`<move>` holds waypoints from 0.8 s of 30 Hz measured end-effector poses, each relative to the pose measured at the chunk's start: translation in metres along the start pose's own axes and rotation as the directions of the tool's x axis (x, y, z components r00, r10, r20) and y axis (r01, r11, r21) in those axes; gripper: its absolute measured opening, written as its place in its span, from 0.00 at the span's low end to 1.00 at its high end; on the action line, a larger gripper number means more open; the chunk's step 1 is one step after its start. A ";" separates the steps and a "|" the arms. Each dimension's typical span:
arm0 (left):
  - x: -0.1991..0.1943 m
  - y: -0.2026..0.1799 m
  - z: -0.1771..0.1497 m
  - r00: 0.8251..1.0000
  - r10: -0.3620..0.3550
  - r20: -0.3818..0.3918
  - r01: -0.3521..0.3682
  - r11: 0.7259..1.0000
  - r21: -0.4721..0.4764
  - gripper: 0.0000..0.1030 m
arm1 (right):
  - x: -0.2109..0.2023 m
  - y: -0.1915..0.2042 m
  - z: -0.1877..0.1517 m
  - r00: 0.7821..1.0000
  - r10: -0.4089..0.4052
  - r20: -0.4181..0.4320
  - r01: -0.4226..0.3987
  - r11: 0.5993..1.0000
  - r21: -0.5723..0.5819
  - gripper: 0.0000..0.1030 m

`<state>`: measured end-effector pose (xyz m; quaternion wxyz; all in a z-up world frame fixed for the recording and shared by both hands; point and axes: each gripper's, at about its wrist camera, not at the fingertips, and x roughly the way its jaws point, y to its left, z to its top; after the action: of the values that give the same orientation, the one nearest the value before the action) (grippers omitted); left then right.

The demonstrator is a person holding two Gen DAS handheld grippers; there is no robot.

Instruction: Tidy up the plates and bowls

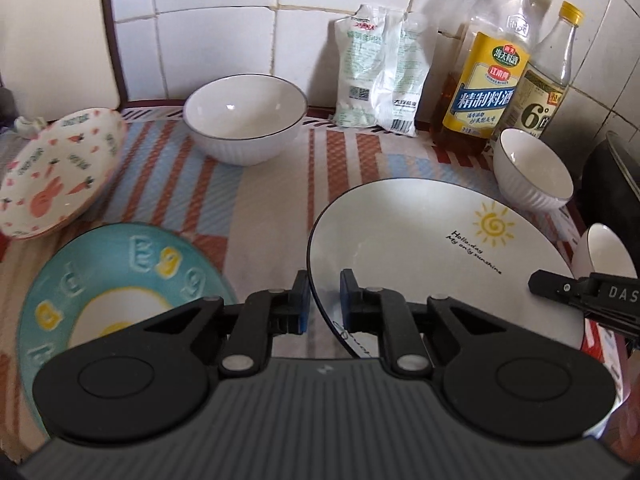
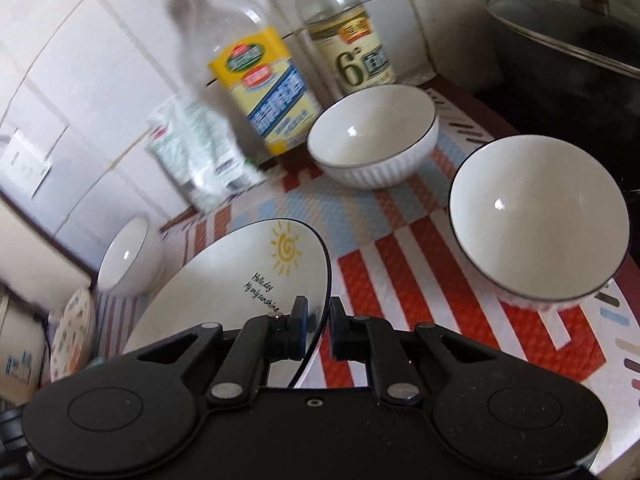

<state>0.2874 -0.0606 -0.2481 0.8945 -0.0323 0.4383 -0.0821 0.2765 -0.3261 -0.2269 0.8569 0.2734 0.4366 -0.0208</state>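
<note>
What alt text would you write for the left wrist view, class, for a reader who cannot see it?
The left gripper pinches the near rim of a white sun plate, while the right gripper grips its far right edge. Around it on a striped mat sit a blue plate, a bunny plate and white bowls.

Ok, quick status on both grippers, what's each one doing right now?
Left gripper: closed on the near rim of the sun plate.
Right gripper: closed on the same plate's opposite rim.
</note>
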 end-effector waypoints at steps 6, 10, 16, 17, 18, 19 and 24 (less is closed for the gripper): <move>-0.012 0.005 -0.015 1.000 -0.002 -0.015 0.002 1.000 0.016 0.13 | -0.010 -0.001 -0.016 0.999 0.013 -0.041 -0.015 0.999 -0.029 0.15; -0.015 0.004 -0.021 1.000 0.011 -0.029 -0.010 0.999 0.032 0.13 | -0.009 -0.002 -0.021 0.998 0.029 -0.054 -0.032 0.998 -0.055 0.16; -0.014 0.002 -0.025 0.991 -0.049 -0.127 0.056 0.997 0.047 0.13 | -0.001 -0.010 -0.013 0.993 -0.004 -0.121 -0.006 0.997 -0.082 0.16; -0.014 0.001 -0.027 0.991 -0.046 -0.124 0.053 0.997 0.052 0.13 | 0.000 -0.013 -0.012 0.992 0.002 -0.128 -0.009 0.998 -0.059 0.16; -0.014 0.001 -0.028 0.991 -0.042 -0.130 0.049 0.998 0.049 0.13 | 0.002 -0.015 -0.013 0.990 0.000 -0.140 -0.006 0.999 -0.045 0.17; -0.012 0.000 -0.030 0.989 -0.037 -0.143 0.043 0.998 0.040 0.13 | 0.003 -0.015 -0.014 0.988 -0.006 -0.152 0.000 0.999 -0.041 0.17; -0.008 0.004 -0.037 0.982 -0.047 -0.184 0.051 0.999 0.017 0.12 | 0.005 -0.018 -0.023 0.987 -0.010 -0.162 0.007 1.000 -0.023 0.19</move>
<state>0.2540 -0.0544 -0.2649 0.8483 -0.0258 0.5171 -0.1113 0.2579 -0.3291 -0.2498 0.8215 0.2626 0.5061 0.0028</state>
